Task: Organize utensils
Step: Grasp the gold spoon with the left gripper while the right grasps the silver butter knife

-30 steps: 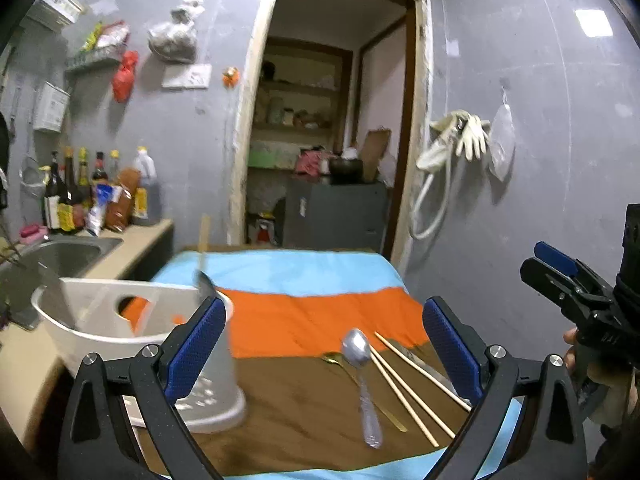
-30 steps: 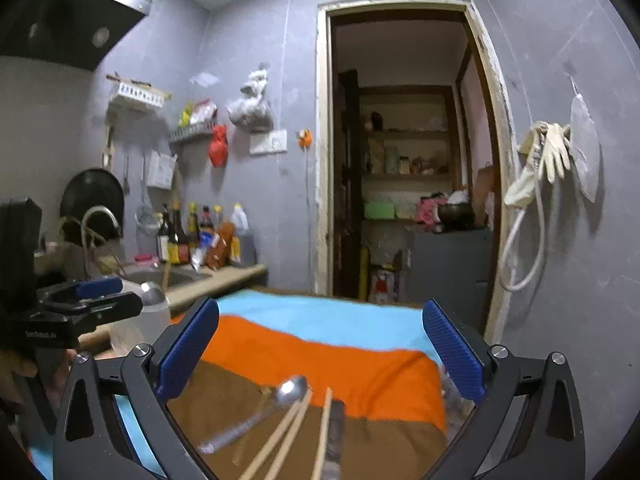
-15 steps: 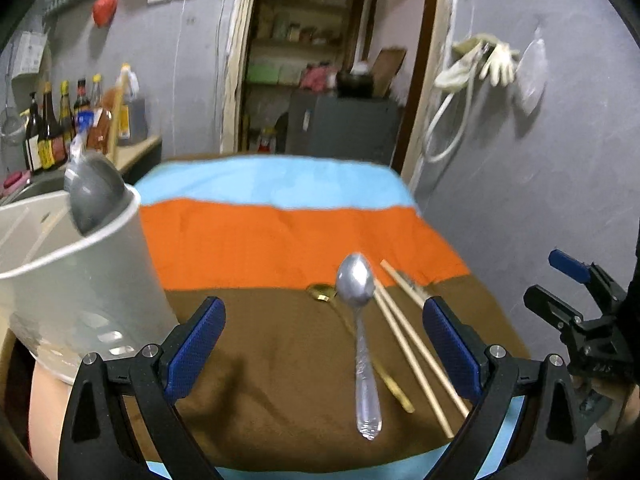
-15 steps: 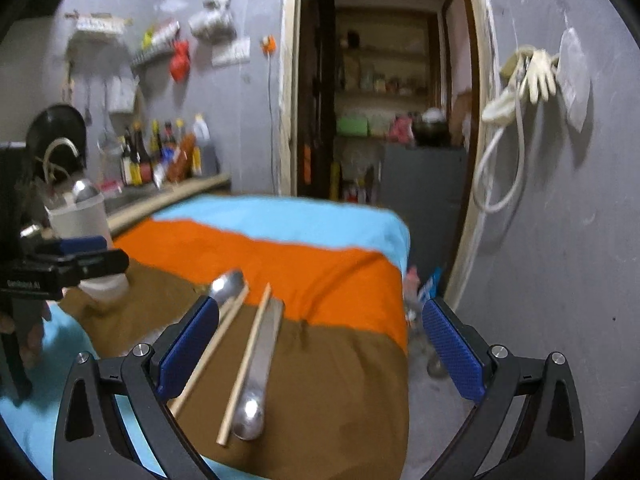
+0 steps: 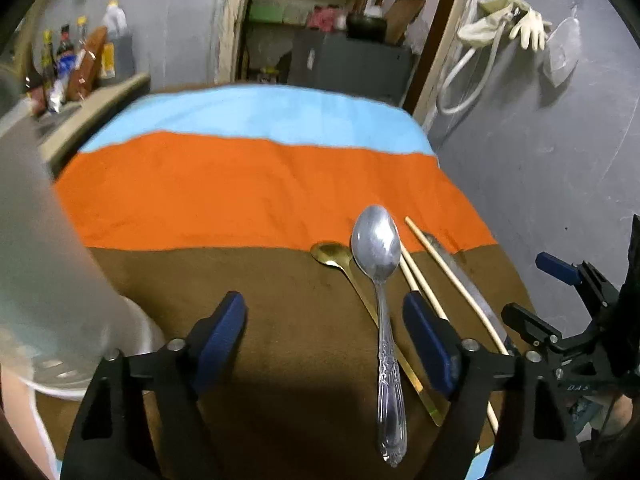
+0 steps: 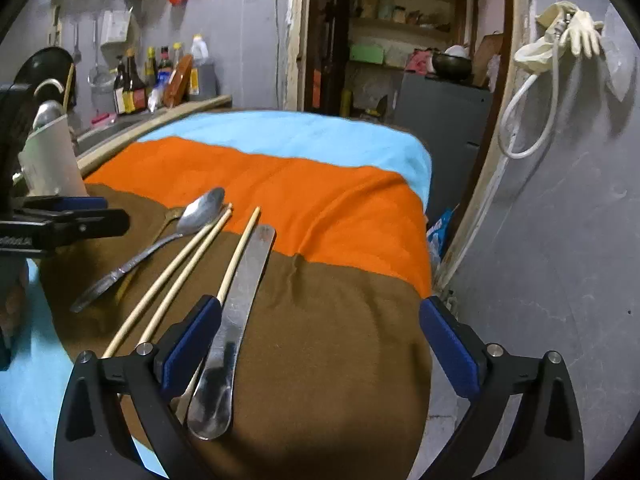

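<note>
Both grippers have dipped toward the striped-cloth table (image 5: pixel 248 184): the left gripper (image 5: pixel 324 336), jaws closing with nothing held, frames the ornate silver spoon (image 5: pixel 380 280) lying on the brown stripe, while the right gripper (image 6: pixel 320 344), jaws wide and empty, overlooks the flat steel spatula (image 6: pixel 240 304), so pickups look imminent.

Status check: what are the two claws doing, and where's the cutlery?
Left gripper closing over the silver spoon, nothing pinched yet. Right gripper open, empty, above the flat spoon. Gold spoon and chopsticks on the cloth. Nothing in the way.
</note>
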